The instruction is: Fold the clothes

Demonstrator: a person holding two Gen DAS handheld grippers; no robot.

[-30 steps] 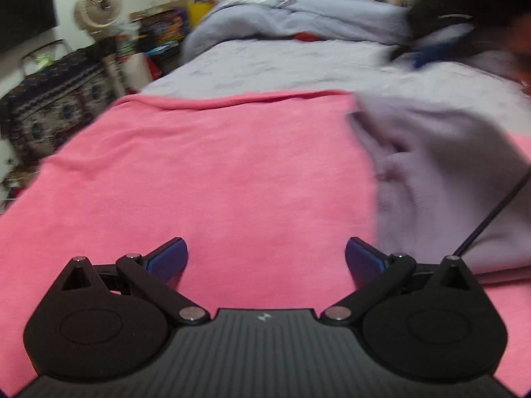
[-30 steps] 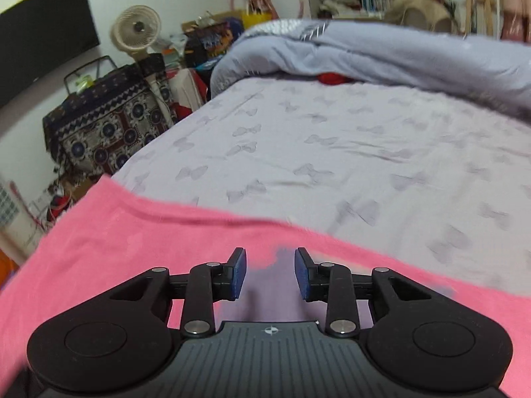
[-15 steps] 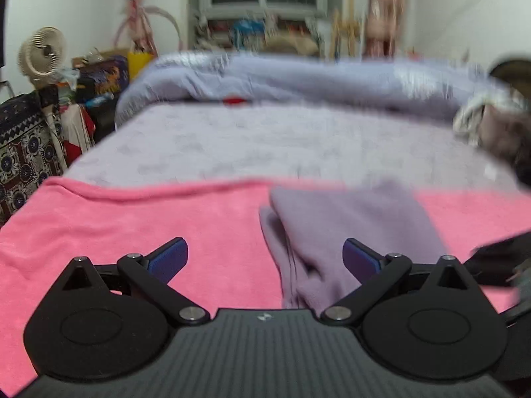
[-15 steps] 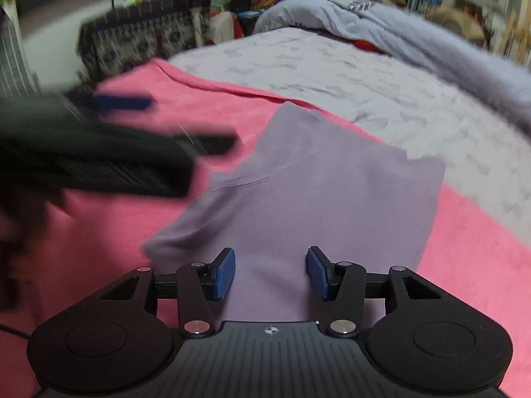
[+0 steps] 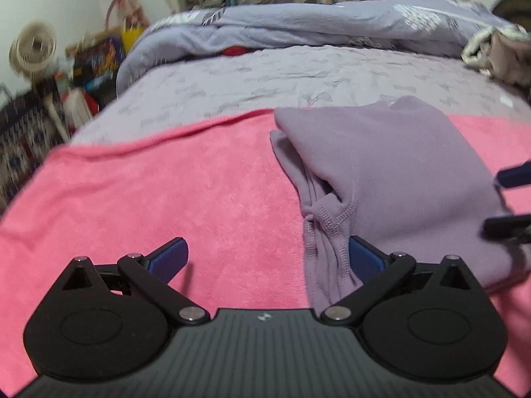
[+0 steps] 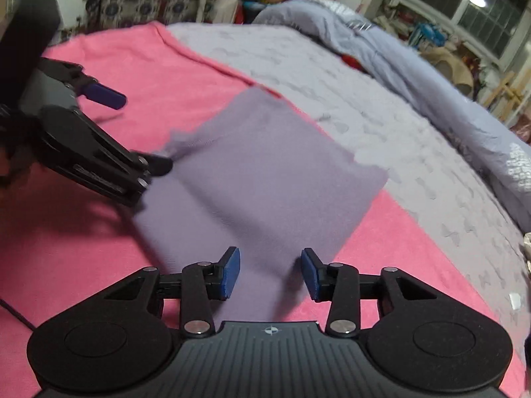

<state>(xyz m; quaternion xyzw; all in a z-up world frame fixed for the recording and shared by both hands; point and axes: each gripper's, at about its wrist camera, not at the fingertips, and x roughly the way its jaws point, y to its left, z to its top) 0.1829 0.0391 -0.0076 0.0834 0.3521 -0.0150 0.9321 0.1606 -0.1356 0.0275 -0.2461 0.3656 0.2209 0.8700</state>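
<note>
A lilac garment (image 5: 398, 172) lies folded on a pink towel (image 5: 149, 199) spread over the bed. My left gripper (image 5: 265, 248) is wide open at the garment's left edge, whose bunched hem folds lie against the inner right pad. In the right wrist view this gripper (image 6: 137, 131) stands at the garment's (image 6: 265, 172) left side, one finger touching the cloth. My right gripper (image 6: 269, 262) hovers over the garment's near edge; its jaws are closing, with cloth below the gap and the pads not pressing on it. Its fingertips (image 5: 507, 200) show at the right edge of the left wrist view.
Beyond the towel (image 6: 132, 56) a grey-lilac sheet (image 5: 265, 79) runs to a bunched duvet (image 5: 332, 26). A pile of other clothes (image 5: 497, 53) lies at the far right. A fan (image 5: 33, 46), bags and boxes stand beside the bed on the left.
The garment, blurred and moving a second ago, now lies folded flat. My right gripper let it go, widened its jaws and drew back to its near edge. The left gripper closed in on its left edge.
</note>
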